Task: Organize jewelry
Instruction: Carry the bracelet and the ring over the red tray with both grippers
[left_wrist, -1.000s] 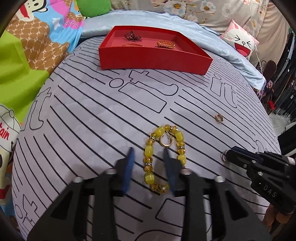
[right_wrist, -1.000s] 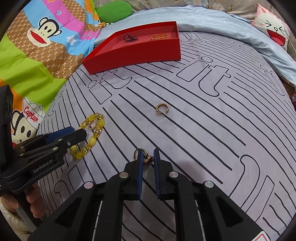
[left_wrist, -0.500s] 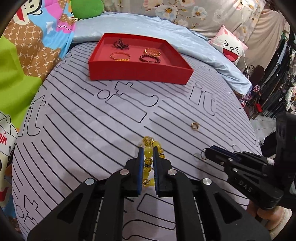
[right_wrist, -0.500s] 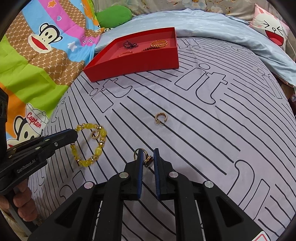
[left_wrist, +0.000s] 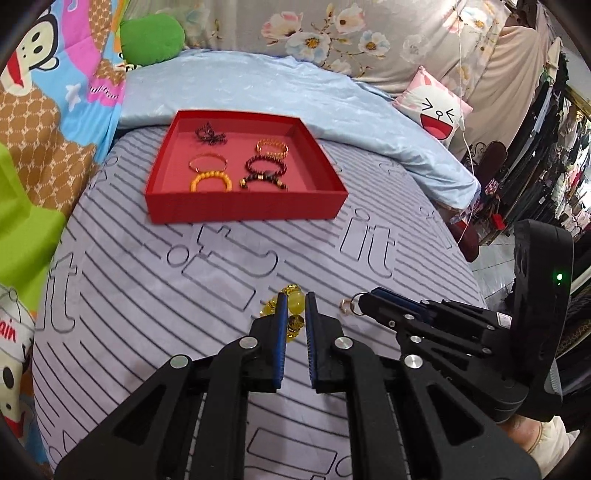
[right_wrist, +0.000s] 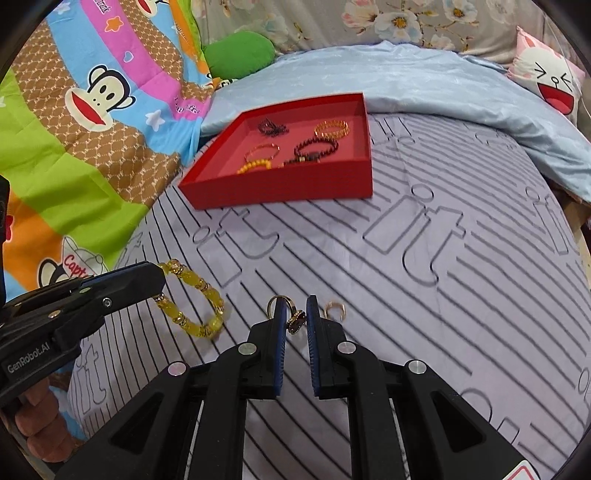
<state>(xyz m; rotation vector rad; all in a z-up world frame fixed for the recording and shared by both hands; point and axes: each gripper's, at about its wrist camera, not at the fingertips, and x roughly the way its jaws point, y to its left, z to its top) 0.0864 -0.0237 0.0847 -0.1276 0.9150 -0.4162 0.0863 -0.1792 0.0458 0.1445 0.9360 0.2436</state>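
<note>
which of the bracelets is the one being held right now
The yellow beaded bracelet, gripped by the left gripper over the striped bedsheet. The other bracelets all lie inside the red tray.

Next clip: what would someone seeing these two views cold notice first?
The red tray at the far end of the striped bedcover, with several bracelets laid inside. Nearer, the left gripper is shut on a yellow bead bracelet that hangs above the cover. Beside it the right gripper pinches a gold ring with a dark stone, and a small gold ring lies loose on the cover just right of its tips.
</note>
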